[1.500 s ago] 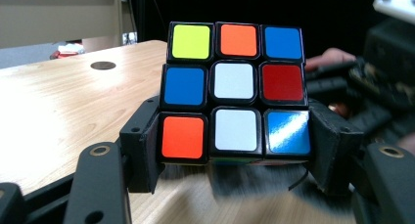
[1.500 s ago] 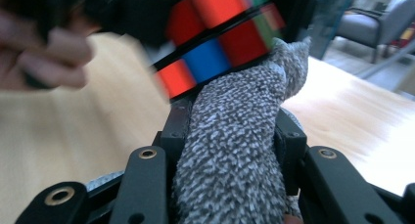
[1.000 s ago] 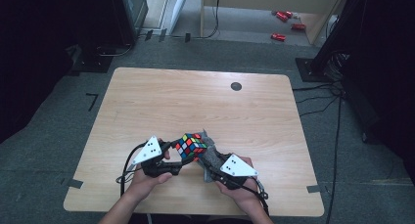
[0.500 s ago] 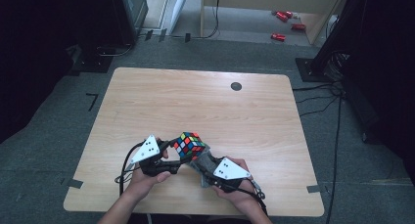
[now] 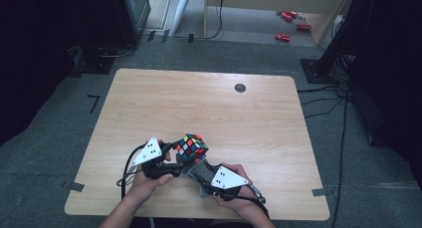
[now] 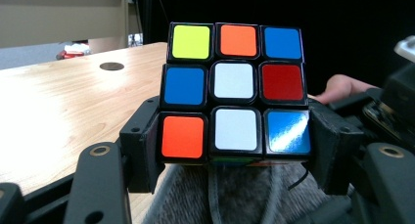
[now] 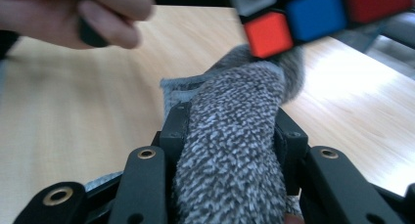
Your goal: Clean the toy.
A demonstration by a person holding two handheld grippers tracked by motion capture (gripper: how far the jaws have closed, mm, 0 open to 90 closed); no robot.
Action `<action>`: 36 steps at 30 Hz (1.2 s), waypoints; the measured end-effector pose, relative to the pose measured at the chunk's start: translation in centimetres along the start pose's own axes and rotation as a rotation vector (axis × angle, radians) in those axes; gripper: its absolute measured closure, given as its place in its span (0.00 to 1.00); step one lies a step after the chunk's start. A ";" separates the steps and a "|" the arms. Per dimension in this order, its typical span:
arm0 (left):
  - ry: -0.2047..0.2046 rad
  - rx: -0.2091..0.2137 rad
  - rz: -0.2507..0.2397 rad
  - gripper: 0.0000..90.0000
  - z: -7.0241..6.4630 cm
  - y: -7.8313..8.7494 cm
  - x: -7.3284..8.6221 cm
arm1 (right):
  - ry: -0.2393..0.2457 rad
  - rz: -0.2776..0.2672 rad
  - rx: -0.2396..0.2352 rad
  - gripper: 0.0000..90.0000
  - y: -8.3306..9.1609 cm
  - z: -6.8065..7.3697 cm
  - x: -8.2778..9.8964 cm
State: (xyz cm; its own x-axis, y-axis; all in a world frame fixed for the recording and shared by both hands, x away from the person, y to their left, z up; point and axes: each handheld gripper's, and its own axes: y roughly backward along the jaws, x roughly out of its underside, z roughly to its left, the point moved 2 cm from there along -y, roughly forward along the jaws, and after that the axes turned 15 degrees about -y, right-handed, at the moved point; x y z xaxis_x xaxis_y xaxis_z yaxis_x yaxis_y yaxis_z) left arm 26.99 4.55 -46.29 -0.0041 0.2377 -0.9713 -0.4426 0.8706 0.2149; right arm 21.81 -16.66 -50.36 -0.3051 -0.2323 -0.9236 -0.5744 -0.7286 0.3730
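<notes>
Over the wooden table (image 5: 149,103), jaws clamp puzzle cube (image 6: 236,92) and grey cloth (image 7: 235,136).

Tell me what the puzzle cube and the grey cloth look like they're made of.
The puzzle cube looks like hard plastic: glossy coloured squares catch glare, set in a black frame. The grey cloth seems a soft, fuzzy woven or knitted fabric, speckled light and dark, and it bunches between the jaws; the exact fibre can't be told.

Scrambled Rubik's cube (image 6: 235,94), black-framed, held upright above the surface near its front edge. Grey speckled cloth (image 7: 230,150), bunched, apparently touching the cube's underside.
</notes>
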 end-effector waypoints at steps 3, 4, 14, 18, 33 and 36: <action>-0.002 0.006 0.002 0.38 -0.2 -0.1 0.0 | -0.059 -0.052 0.097 0.66 0.6 -1.3 -0.4; -0.004 0.009 0.003 0.38 -0.2 -0.2 0.0 | -0.076 -0.069 0.117 0.66 0.8 -1.6 -0.5; 0.001 0.001 0.005 0.38 -0.1 -0.1 0.0 | 0.022 -0.027 0.009 0.66 0.0 0.3 0.0; 0.003 -0.009 0.005 0.38 0.1 0.0 0.0 | 0.017 -0.006 0.005 0.66 -0.1 0.2 0.0; -0.020 -0.197 0.307 0.38 1.4 -1.7 2.4 | -0.272 -0.108 0.398 0.66 5.1 -8.4 -0.4; -0.019 -0.233 0.368 0.38 1.8 -1.9 3.0 | -0.302 -0.114 0.453 0.66 5.6 -9.5 -0.1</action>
State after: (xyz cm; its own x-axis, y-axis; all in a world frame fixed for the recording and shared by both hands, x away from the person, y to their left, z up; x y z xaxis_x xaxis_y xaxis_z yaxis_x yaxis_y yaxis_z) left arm 29.42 4.38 -49.46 -0.1839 0.5233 -0.8321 -0.6055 0.6065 0.5153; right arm 25.78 -26.84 -49.02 -0.3873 0.0753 -0.9189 -0.8656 -0.3727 0.3343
